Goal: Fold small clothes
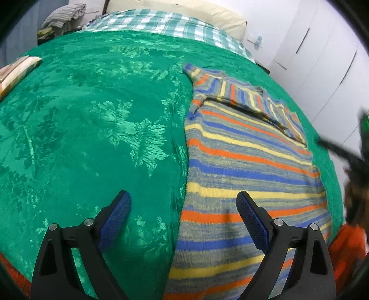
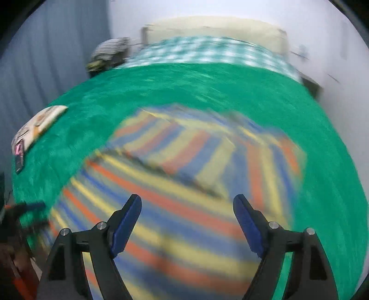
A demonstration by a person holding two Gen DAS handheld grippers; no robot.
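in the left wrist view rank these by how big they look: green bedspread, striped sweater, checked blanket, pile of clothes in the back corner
1. green bedspread
2. striped sweater, though it lies nearest the camera, which enlarges it
3. checked blanket
4. pile of clothes, far off, so its true size is unsure

Left hand-held gripper (image 1: 183, 203): jaws spread wide, blue-padded fingers (image 1: 116, 217) well apart, nothing between them. Right hand-held gripper (image 2: 187, 206): jaws likewise wide, nothing gripped (right wrist view smeared). In the left view it shows only as a dark blur at the right edge.
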